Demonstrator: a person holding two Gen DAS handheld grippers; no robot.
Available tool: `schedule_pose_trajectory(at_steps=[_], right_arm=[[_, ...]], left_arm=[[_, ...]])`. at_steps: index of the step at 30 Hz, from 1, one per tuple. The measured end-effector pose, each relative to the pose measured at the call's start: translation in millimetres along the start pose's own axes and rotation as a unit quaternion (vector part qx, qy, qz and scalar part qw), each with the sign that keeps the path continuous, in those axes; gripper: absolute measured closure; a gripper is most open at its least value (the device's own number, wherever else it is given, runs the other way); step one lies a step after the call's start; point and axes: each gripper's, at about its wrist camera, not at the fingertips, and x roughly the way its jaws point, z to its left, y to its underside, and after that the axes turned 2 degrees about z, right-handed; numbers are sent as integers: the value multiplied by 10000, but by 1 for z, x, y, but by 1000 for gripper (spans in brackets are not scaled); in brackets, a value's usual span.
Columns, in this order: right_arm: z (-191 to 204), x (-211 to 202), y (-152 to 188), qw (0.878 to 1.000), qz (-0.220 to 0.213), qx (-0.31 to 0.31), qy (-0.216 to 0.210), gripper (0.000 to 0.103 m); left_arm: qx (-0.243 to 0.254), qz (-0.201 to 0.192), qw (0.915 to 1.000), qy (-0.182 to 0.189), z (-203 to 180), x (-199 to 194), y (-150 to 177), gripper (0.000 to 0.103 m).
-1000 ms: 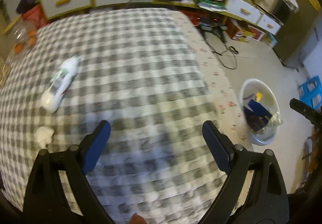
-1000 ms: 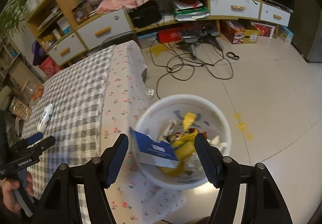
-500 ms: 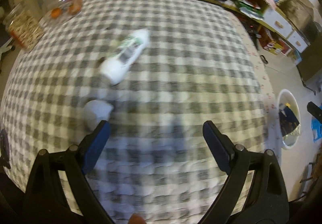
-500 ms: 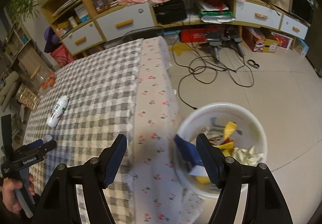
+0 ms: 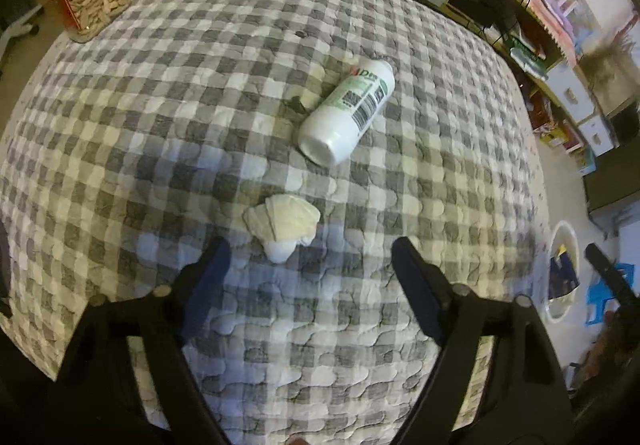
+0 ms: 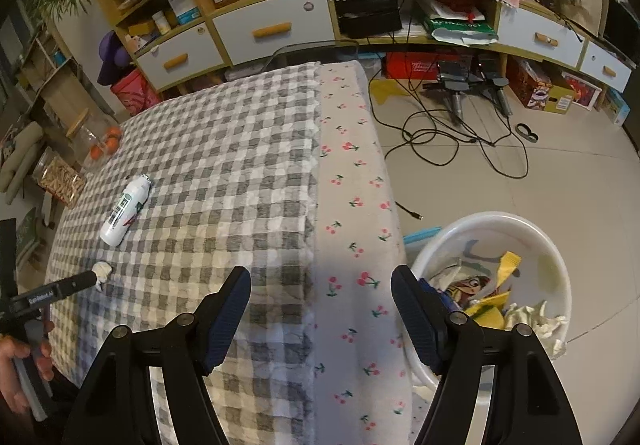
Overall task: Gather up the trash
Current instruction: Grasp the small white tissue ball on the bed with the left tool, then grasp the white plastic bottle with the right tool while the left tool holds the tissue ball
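Checked quilting covers the tabletop (image 5: 400, 45), and toward its near edge lies a crumpled tissue (image 5: 282, 223), surely light and soft, best pinched across its bunched middle. Left gripper (image 5: 306, 259) tilts steeply down just short of it, jaws closing, nothing between; right gripper (image 6: 320, 285) hangs empty, jaws apart, beside the bin (image 6: 556, 245)

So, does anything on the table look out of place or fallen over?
Yes. A white bottle lies on its side on the checked cloth instead of standing, and a crumpled tissue sits loose just ahead of the left gripper, whose jaws are closing with nothing between them.
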Motion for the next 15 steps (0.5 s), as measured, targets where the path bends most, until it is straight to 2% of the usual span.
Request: schedule_pose_trajectory(at_steps=[3, 5, 11, 12, 15], right_arm=[[6, 4, -2, 10000, 20, 3, -31, 29], [10, 6, -3, 10000, 30, -15, -41, 29], [28, 16, -7, 9999, 78, -84, -82, 29], [32, 18, -8, 9999, 86, -90, -99, 29], [44, 24, -10, 9998, 112, -89, -158, 29]], left_arm=[[-44, 48, 10000, 56, 4, 5, -4, 43], [-84, 90, 9999, 57, 7, 11, -6, 46], [-176, 184, 9997, 5, 13, 23, -9, 71], [-160, 168, 9997, -18, 14, 21, -10, 81], [-110, 41, 9999, 127, 13, 9, -13, 84]])
